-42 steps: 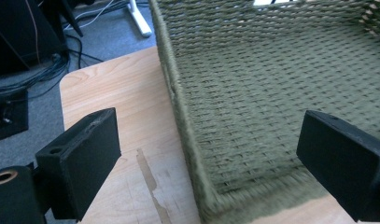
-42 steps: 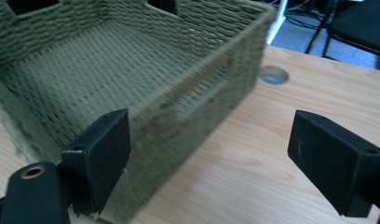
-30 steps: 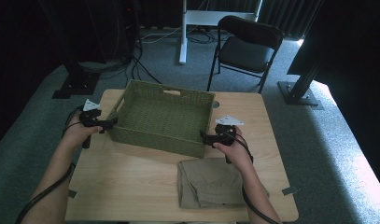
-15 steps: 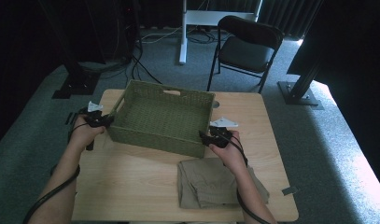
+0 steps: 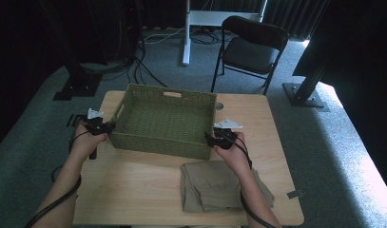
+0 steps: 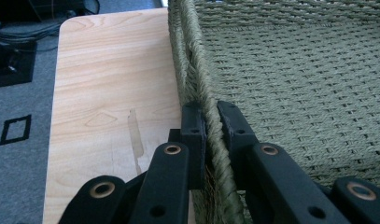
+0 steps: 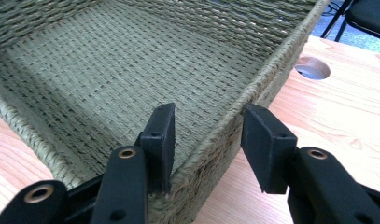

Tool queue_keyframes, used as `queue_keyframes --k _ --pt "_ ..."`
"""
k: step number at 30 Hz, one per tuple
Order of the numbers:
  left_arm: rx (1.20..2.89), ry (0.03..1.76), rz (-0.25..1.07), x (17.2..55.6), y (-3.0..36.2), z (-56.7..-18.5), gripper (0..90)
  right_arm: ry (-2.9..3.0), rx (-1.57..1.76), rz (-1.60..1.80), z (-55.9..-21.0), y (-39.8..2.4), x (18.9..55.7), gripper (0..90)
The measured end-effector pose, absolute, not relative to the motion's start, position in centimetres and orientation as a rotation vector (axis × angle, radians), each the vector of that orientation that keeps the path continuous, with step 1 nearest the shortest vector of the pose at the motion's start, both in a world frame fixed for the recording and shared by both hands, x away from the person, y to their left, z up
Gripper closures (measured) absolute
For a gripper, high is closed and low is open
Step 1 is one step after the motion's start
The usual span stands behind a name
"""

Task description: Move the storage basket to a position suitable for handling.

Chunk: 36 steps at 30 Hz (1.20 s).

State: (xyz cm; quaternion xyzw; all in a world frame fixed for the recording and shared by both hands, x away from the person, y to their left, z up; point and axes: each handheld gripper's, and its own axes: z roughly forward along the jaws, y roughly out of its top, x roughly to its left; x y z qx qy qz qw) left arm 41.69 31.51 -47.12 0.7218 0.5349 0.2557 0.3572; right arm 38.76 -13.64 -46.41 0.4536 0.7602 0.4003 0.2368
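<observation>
A green woven basket (image 5: 165, 121) sits toward the far side of the wooden tabletop (image 5: 134, 185). The left hand-held gripper (image 6: 210, 122) clamps its left wall. The right hand-held gripper (image 7: 207, 140) straddles its right wall, its jaws just closing, a gap remaining. Folded khaki cloth (image 5: 215, 187) lies near the front edge.

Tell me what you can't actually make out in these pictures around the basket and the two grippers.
- High view: jaws of the left gripper and right gripper are too small and dark to judge.
- Right gripper view: the basket wall hides whether the inner pad touches it.
- High view: the folded cloth lies partly under the right forearm.
- Left gripper view: the basket's far end is cut off.
</observation>
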Motion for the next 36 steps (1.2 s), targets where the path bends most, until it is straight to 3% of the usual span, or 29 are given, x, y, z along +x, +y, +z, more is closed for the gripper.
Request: queue_keyframes --k 22,36 --pt "1.795 1.427 0.655 38.8 29.5 -47.4 82.9 2.003 1.336 1.045 -46.3 -14.5 39.3 68.7" --pt "1.786 1.425 0.643 38.8 27.6 -47.4 82.6 1.954 1.383 1.033 -46.3 -16.1 39.3 71.9"
